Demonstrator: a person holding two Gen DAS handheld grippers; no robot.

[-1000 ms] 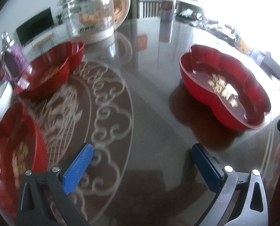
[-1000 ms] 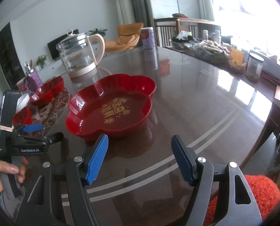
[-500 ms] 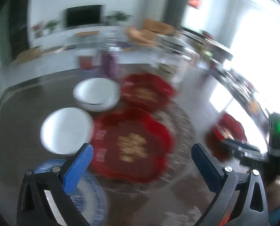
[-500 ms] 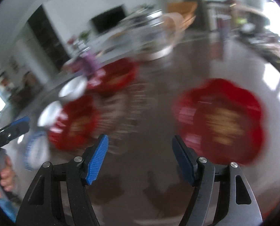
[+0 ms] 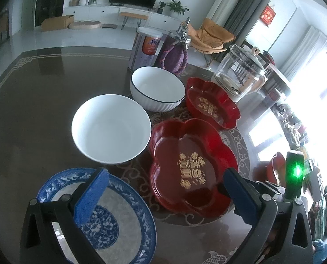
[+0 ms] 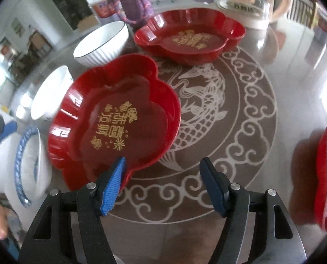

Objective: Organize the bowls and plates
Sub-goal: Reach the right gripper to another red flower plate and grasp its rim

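So everything sits around the big red flower-shaped plate (image 5: 192,167) on the dark glossy surface (image 5: 31,101). Left claw (image 5: 163,189) hangs wide open over it, gripping nothing, one blue pad above the blue patterned plate (image 5: 128,224) just beside it. Plain white bowl (image 5: 111,131) touches the plate's rim, ribbed bowl (image 5: 156,89) and second red plate (image 5: 211,103) just behind. Right claw (image 6: 162,186) is closing but empty, left pad over the plate's edge.

right gripper (image 6: 162,183) jaws closing on nothing, near red plate (image 6: 117,118), white bowls (image 6: 101,43)
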